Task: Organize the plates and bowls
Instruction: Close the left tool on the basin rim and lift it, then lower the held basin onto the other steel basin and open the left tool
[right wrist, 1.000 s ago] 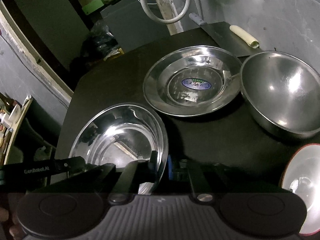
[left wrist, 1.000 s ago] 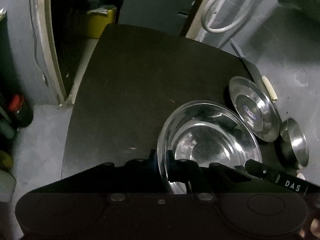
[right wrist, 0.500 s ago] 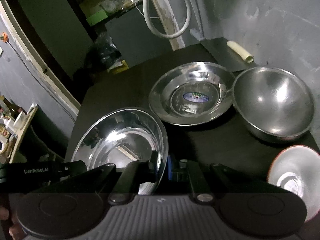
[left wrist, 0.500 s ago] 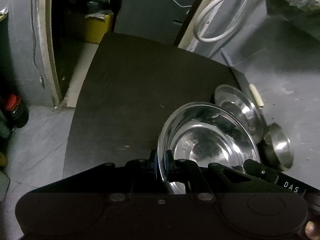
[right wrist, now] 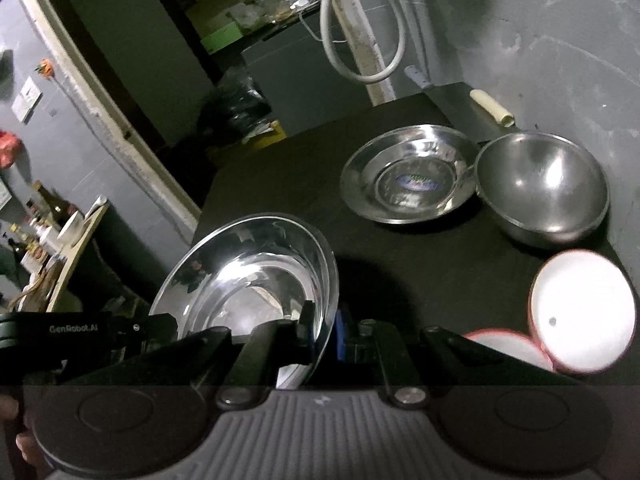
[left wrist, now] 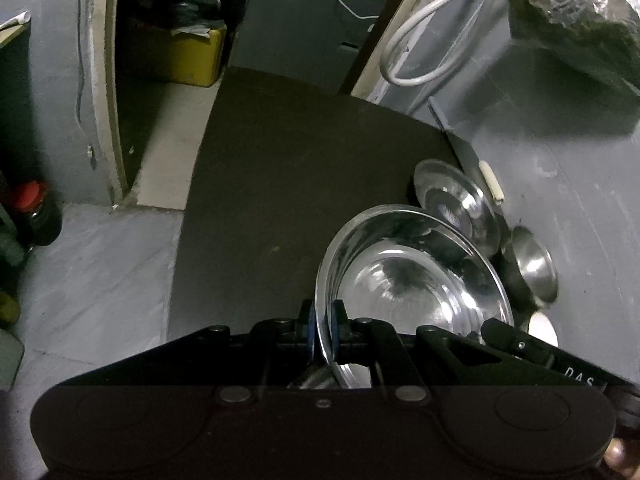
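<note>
Both grippers hold one shiny steel plate [left wrist: 412, 280] above the black table [left wrist: 300, 184]. My left gripper [left wrist: 322, 330] is shut on the plate's left rim. My right gripper [right wrist: 324, 330] is shut on its right rim, and the plate shows in the right wrist view [right wrist: 248, 276]. A second steel plate with a blue sticker [right wrist: 410, 174] lies at the far right of the table, with a deep steel bowl [right wrist: 544, 190] beside it. Two white bowls with red rims [right wrist: 582, 316] sit near the right front.
A knife with a cream handle [right wrist: 490, 106] lies by the grey wall behind the plates. A white cable loop [right wrist: 360, 40] hangs on the wall. A yellow bin [left wrist: 188, 56] stands past the table's far edge. Bottles [left wrist: 34, 212] stand at the left.
Both grippers have risen and pulled back with the plate held between them. The plate, bowl and table now look smaller and farther off, and the white bowls have come into fuller view.
</note>
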